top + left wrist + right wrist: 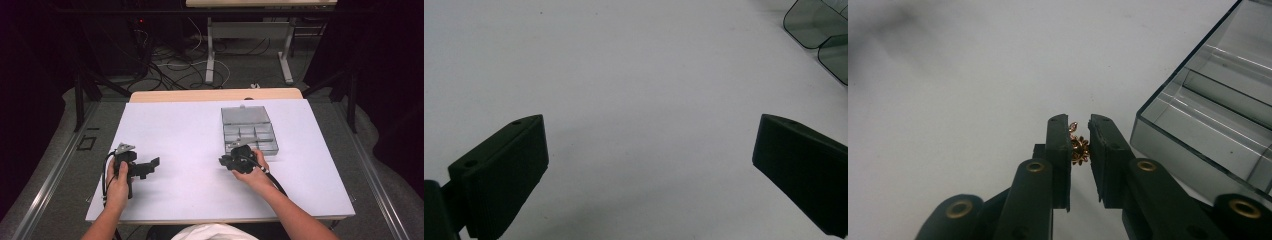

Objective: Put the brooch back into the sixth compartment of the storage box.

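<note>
**Colours and patterns observed**

Right tool (1079, 135): matt black jaws, brass-coloured rivets at the joints. Between its jaws, a gold-coloured ornament (1079, 149) with a petal-like pattern. Beside that ornament, compartment box (1218, 120): smoky grey, transparent, pale glints along its dividers. Left tool (649, 175): plain black. Desk (190, 135): uniform white sheet, light wood edge beyond the box.
</note>
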